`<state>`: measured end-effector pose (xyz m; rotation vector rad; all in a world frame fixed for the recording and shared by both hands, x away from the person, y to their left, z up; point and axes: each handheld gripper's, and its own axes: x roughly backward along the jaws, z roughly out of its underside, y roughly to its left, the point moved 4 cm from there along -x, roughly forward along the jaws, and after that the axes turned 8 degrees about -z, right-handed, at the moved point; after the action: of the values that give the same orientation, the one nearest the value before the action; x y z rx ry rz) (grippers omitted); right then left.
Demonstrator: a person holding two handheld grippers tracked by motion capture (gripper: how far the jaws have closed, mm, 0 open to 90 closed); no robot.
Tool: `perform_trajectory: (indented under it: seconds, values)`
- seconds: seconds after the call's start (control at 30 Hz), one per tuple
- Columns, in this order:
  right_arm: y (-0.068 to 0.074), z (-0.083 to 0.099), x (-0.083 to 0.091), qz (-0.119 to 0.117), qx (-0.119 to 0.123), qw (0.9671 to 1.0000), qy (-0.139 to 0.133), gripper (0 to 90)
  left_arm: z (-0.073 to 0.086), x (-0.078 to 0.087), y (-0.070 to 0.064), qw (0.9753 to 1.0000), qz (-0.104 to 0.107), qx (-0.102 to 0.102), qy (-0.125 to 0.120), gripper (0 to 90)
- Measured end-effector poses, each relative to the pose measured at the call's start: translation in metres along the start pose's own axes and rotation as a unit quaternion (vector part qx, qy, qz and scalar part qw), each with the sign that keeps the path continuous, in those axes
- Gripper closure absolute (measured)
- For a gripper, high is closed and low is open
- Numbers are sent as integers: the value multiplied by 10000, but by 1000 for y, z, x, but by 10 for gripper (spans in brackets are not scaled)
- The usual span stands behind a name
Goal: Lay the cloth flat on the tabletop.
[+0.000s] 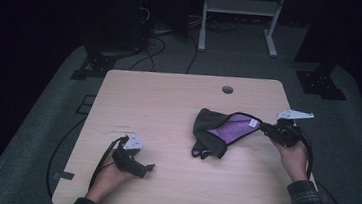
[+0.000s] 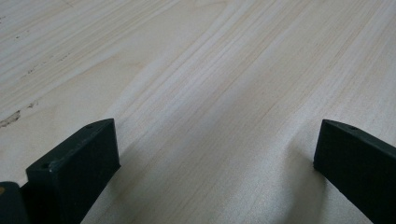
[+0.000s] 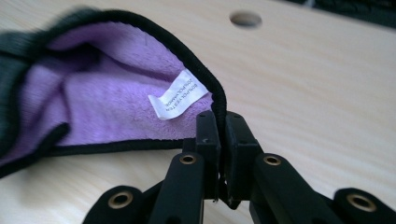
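Dim high view, dark surroundings; gripper views bright, edges blurred

The print on the white label (image 3: 178,98) of the cloth (image 3: 112,98) is too small to read. Left of that label, the cloth blurs and runs off the right gripper view's edge. Its underside stays hidden.
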<state>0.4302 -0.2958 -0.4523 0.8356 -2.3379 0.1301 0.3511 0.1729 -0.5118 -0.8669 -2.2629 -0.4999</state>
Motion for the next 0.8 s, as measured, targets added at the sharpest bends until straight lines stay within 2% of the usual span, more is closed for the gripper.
perform_trajectory:
  seconds: [0.07, 0.1, 0.2, 0.23, 0.33, 0.47, 0.53, 0.63, 0.67, 0.73, 0.8]
  values:
    - [-5, 6, -8, 35, -50, 9998, 170, 828, 0, 0, 0, 10000, -4, 8, 0, 0]
    - [-7, 9, -10, 61, -69, 9998, 182, 780, 0, 0, 0, 10000, -6, 3, 4, 0]
    - [-11, 11, -11, 207, -148, 9996, 147, 502, -2, 0, -1, 10000, -52, 3, 79, 0]
    - [-11, 11, -11, 207, -148, 9996, 147, 502, -2, 0, -1, 10000, -52, 3, 79, 6]
    - [-8, 9, 0, 207, -193, 9996, -2, 397, -8, 4, -4, 10000, -31, -20, -88, 39]
    - [-2, 14, 0, 119, -136, 9998, 30, 362, -21, 7, -11, 9994, 88, 16, -343, 55]
    - [5, 21, -3, 27, -14, 9999, 170, 347, -31, 8, -18, 9984, 242, -16, -509, 120]
    - [8, 26, -5, -45, 11, 9997, 248, 330, -37, 6, -22, 9983, 346, -48, -475, 135]
    - [11, 30, -6, -91, 23, 9995, 302, 311, -39, 6, -25, 9983, 378, -82, -447, 167]
    - [13, 32, -6, -129, 15, 9994, 315, 305, -46, 4, -31, 9974, 511, -114, -496, 190]
    - [17, 38, -8, -178, 49, 9991, 386, 261, -54, 3, -38, 9963, 592, -136, -601, 207]
